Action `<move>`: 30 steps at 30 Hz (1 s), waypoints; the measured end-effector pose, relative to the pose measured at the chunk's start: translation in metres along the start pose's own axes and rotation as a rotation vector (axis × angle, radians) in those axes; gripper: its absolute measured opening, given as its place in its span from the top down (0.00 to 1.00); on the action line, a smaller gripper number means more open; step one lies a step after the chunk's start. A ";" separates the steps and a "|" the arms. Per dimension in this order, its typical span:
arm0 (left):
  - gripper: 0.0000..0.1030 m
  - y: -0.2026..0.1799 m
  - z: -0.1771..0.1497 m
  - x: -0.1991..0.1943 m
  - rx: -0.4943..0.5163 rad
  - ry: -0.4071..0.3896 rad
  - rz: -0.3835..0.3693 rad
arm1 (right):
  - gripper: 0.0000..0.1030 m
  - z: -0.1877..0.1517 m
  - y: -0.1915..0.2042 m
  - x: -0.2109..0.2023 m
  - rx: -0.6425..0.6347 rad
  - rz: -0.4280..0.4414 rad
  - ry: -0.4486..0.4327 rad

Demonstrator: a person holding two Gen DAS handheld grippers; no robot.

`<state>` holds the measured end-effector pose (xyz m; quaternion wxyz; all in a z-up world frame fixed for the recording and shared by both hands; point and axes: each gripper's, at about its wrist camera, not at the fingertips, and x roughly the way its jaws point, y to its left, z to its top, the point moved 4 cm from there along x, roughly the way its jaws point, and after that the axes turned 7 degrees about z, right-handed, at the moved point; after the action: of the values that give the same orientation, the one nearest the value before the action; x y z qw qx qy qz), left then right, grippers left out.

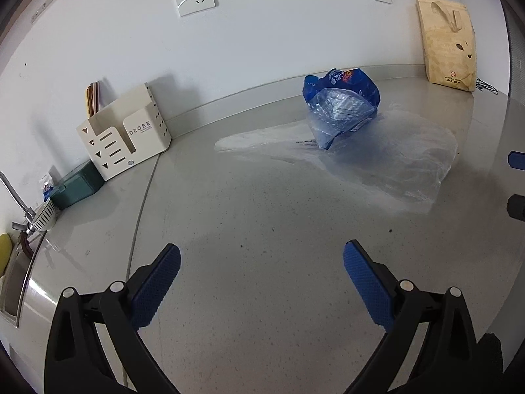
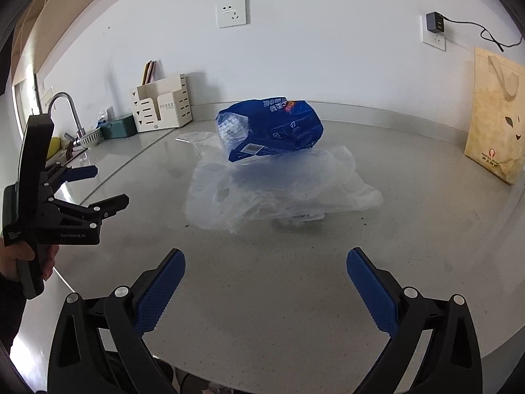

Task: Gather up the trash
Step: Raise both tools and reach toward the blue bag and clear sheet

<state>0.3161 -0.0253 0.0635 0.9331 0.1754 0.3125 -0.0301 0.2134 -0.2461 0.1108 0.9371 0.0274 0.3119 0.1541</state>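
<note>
A crumpled blue plastic package (image 1: 341, 105) lies on a clear thin plastic bag (image 1: 393, 161) spread on the grey counter (image 1: 262, 229). Both show in the right wrist view too, the package (image 2: 272, 129) resting on the bag (image 2: 279, 190). My left gripper (image 1: 262, 256) is open and empty, well short of the bag. My right gripper (image 2: 265, 259) is open and empty, just short of the bag's near edge. The left gripper also shows at the left of the right wrist view (image 2: 108, 187), open. The right gripper's fingertips (image 1: 516, 159) peek in at the right edge of the left wrist view.
A cream organiser box (image 1: 124, 138) and a green box (image 1: 77, 188) stand by the wall at the left. A sink with tap (image 2: 64, 108) is at the far left. A tan paper bag (image 2: 495, 118) leans on the wall at the right. Small crumbs (image 1: 390, 229) dot the counter.
</note>
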 end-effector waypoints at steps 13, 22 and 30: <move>0.04 -0.029 0.110 0.051 0.048 -0.045 -0.196 | 0.03 0.040 -0.069 0.053 0.179 0.145 0.103; 0.04 -0.075 0.152 0.104 0.089 0.028 -0.251 | 0.03 0.059 -0.085 0.092 0.171 0.071 0.180; 0.04 -0.084 0.156 0.129 0.121 0.054 -0.241 | 0.07 0.066 -0.074 0.122 0.124 0.060 0.275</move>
<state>0.4949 -0.1515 0.0773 0.9016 0.1933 0.3541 -0.1559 0.3651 -0.2763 0.0821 0.8770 0.0730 0.4454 0.1646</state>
